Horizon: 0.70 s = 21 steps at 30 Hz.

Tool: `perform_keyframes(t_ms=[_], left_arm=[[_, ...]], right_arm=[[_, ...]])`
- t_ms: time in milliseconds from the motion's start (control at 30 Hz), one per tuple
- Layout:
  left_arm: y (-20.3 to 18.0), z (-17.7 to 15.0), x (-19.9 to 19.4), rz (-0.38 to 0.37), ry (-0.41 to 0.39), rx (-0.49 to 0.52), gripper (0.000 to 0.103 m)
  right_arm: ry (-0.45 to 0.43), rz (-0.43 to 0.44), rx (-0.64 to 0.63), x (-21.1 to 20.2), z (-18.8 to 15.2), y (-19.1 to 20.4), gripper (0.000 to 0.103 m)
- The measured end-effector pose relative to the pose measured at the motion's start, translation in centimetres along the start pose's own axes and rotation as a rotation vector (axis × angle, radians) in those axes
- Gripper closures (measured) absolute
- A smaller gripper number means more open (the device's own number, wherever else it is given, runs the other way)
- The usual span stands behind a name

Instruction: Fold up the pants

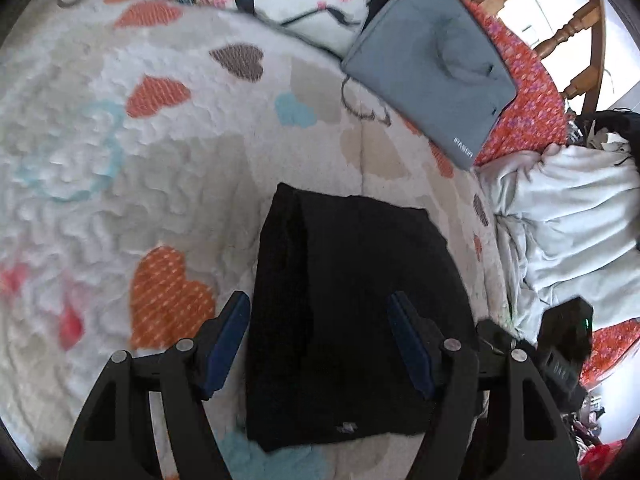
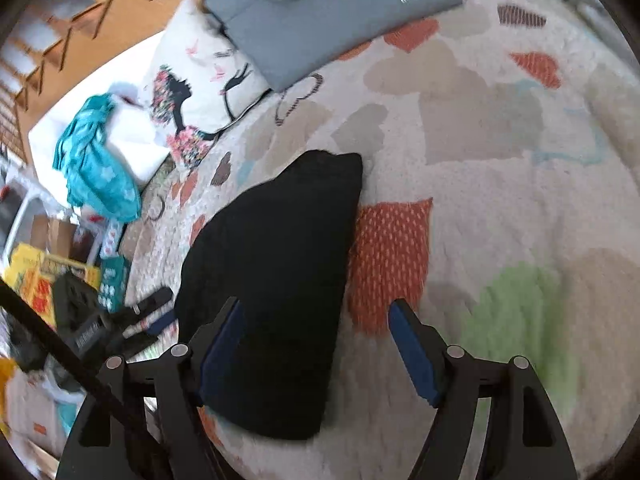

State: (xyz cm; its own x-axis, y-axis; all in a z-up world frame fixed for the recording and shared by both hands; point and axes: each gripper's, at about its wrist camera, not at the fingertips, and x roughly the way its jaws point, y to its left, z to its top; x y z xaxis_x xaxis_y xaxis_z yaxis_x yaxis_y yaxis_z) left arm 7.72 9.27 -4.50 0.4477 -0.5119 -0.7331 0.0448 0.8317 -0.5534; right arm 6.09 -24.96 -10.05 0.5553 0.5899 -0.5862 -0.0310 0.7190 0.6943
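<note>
The black pants [image 1: 348, 312] lie folded into a compact block on the white heart-patterned blanket [image 1: 120, 160]. My left gripper [image 1: 320, 300] is open and empty above the pants, its fingers to either side of the block. In the right wrist view the same pants [image 2: 276, 280] lie under my right gripper [image 2: 316, 308], which is open and empty; its left finger [image 2: 222, 344] is over the pants and its right finger [image 2: 412, 352] is over the blanket [image 2: 500, 200]. The other gripper [image 2: 120, 320] shows at the left edge there.
A grey folded garment [image 1: 432, 60] lies at the far side of the blanket, also in the right wrist view [image 2: 320, 8]. A printed pillow [image 2: 200, 92], a teal cloth [image 2: 96, 160], a pale crumpled garment [image 1: 560, 220] and a wooden chair [image 1: 560, 20] surround the bed.
</note>
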Motion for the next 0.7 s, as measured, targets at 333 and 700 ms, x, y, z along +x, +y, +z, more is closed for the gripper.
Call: perform_keyframes(t_ms=[333,700], left_arm=[[-0.9,1.2,4.2,-0.005,0.035,0.062,0.005],[-4.0,3.1,2.5,-0.116,0.010,0.037,0.063]], right_arm=[[0.023,0.088,0.073,4.9,4.2,-0.2,0.020],[-0.010,0.058,-0.152,2.4,6.6,5.3,0.078]])
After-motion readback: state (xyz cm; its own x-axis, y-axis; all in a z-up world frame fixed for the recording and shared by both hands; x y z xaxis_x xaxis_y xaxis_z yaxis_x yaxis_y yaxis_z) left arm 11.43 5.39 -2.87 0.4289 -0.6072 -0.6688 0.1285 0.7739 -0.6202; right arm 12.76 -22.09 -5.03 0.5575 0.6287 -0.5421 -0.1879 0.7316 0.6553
